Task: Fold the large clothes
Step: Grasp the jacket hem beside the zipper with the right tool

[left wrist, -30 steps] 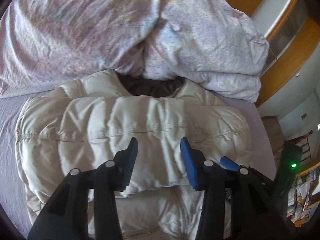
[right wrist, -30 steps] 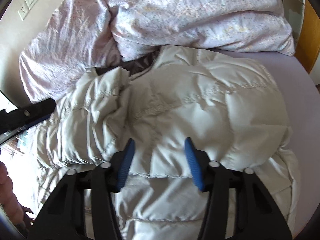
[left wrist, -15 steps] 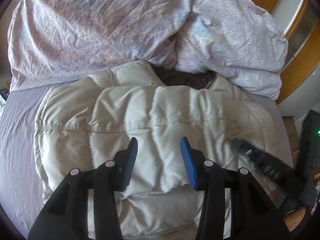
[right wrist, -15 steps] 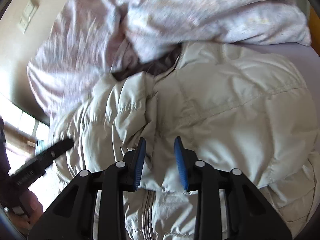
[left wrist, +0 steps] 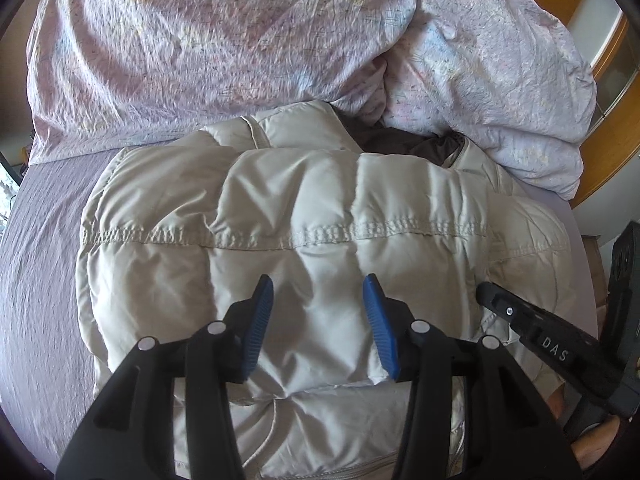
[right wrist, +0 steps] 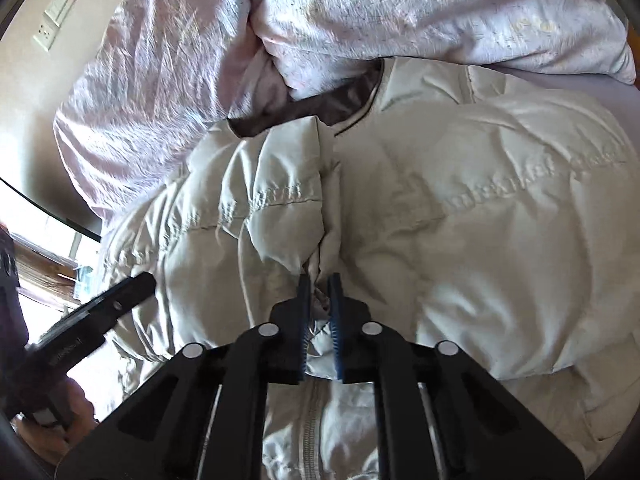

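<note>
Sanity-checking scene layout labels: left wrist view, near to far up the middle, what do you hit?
Left gripper, jaws open over the fabric → cream puffer jacket → its dark lining at the collar → crumpled floral duvet.

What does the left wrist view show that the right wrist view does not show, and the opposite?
Only the left wrist view: the left gripper open above the folded sleeve, a wooden frame, and the bare purple sheet beside the jacket.

Only the right wrist view: the right gripper, whose jaws have just been closing, pinching a fold of fabric near the zipper, and a wall socket.

Both: the cream puffer jacket, its dark lining, and the crumpled duvet behind it.
</note>
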`<state>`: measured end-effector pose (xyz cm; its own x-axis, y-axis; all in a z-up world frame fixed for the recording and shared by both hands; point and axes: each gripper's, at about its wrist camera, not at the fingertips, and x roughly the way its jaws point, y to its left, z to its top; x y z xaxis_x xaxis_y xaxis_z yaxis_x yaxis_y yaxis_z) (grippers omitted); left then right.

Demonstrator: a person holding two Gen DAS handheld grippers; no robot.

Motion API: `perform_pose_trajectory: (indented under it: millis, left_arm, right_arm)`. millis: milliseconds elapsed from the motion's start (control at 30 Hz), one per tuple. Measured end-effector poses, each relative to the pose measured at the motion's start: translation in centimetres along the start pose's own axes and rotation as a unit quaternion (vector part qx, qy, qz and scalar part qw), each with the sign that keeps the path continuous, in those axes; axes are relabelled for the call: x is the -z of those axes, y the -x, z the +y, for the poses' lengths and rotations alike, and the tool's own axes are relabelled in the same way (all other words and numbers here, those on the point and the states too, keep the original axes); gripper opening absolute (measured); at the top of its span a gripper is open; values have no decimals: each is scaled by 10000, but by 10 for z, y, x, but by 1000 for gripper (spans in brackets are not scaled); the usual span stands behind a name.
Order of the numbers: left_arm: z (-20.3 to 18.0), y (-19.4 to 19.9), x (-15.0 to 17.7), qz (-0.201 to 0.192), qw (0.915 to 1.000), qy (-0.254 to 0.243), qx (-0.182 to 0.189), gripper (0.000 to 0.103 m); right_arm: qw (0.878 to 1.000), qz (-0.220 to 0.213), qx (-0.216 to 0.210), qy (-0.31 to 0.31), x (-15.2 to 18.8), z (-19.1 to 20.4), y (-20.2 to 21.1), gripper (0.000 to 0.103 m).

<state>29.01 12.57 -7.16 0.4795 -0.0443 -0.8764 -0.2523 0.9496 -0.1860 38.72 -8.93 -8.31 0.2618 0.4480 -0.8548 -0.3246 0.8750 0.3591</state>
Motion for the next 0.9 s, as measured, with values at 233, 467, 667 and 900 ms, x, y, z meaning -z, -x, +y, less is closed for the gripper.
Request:
perform_pose_trajectory:
  millis: [233, 467, 667, 900]
  left_arm:
    - [4, -6, 0, 59, 10000, 22, -31, 48]
    - [9, -14, 0, 124, 9998, 48, -131, 48]
    - [21, -29, 6, 230, 9991, 135, -331, 49]
    - [19, -38, 9, 250, 9980, -21, -574, 49]
  right_arm:
    - [9995, 203, 174, -189, 10, -9, -9, 6]
    - [9984, 380, 305, -286, 12, -13, -19, 7]
    - [9983, 396, 164, -401, 12, -19, -25, 6]
    - [9975, 470, -164, -505, 10, -28, -26, 7]
